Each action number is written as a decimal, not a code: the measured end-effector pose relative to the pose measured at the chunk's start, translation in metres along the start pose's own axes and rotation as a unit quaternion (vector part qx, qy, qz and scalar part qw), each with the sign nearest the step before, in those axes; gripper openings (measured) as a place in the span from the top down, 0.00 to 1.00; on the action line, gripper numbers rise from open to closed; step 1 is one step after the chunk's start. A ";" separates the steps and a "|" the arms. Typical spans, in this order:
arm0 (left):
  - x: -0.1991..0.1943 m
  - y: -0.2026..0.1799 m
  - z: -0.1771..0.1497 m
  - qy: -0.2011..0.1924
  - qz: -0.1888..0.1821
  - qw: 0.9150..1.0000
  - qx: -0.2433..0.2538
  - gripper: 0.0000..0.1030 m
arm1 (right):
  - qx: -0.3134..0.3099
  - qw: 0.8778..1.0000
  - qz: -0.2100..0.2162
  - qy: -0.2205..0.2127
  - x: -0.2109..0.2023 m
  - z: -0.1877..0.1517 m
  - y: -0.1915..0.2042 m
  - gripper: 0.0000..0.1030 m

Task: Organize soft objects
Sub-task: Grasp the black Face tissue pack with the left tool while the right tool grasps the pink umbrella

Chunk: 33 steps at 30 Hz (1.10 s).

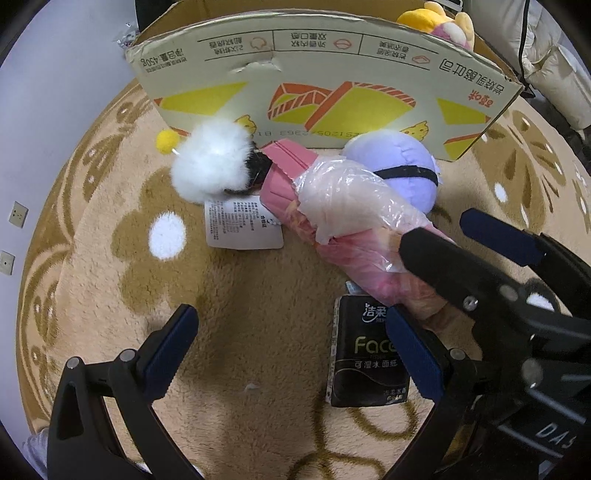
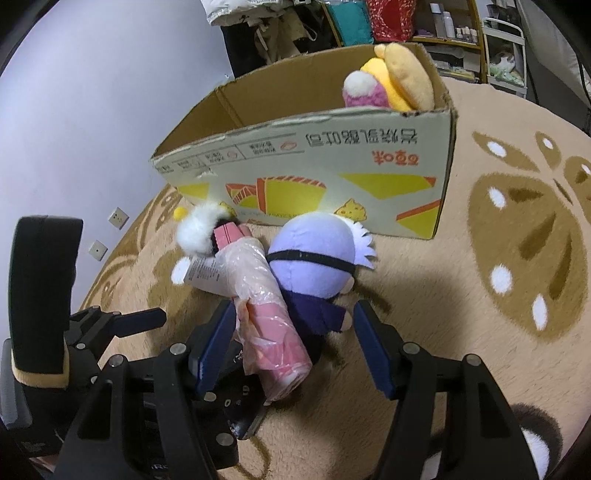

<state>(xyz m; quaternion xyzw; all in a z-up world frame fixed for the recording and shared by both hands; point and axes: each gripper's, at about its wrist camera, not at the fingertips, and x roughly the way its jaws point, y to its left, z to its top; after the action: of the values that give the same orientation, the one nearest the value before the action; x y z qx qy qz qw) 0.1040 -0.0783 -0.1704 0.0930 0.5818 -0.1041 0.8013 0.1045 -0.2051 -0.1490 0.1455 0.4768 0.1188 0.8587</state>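
A pink roll in clear plastic wrap (image 1: 340,221) (image 2: 264,317) lies on the rug with a white fluffy pompom (image 1: 212,160) (image 2: 199,230) at its far end. A purple plush doll (image 1: 397,168) (image 2: 314,266) lies beside it, against the cardboard box (image 1: 325,92) (image 2: 332,177). A black tissue pack (image 1: 365,354) lies near the roll. My left gripper (image 1: 291,354) is open above the rug beside the pack. My right gripper (image 2: 295,343) (image 1: 443,240) is open, its jaws on either side of the roll's near end and the doll's body.
The box holds a yellow and pink plush toy (image 2: 391,79) (image 1: 439,22). A white paper tag (image 1: 242,221) lies by the pompom. A small yellow ball (image 1: 167,140) sits by the box. The beige patterned rug (image 2: 498,295) meets a white wall at the left. Shelves stand behind.
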 end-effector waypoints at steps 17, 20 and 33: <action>0.006 0.000 0.000 0.006 -0.017 1.000 0.003 0.02 | -0.030 0.999 0.008 0.008 0.000 -0.002 0.011 0.75; 0.007 0.000 0.000 0.008 -0.022 1.000 0.005 0.02 | -0.036 0.999 0.001 0.001 -0.006 -0.002 0.011 0.75; 0.009 -0.019 -0.007 0.008 -0.014 0.999 0.034 0.02 | -0.044 0.999 -0.015 -0.021 -0.024 0.003 0.008 0.75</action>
<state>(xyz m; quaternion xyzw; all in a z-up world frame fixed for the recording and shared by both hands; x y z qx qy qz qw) 0.0950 -0.0950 -0.1821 0.1129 0.5859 -0.1346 0.7911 0.0940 -0.2065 -0.1264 0.1024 0.4552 0.1239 0.8758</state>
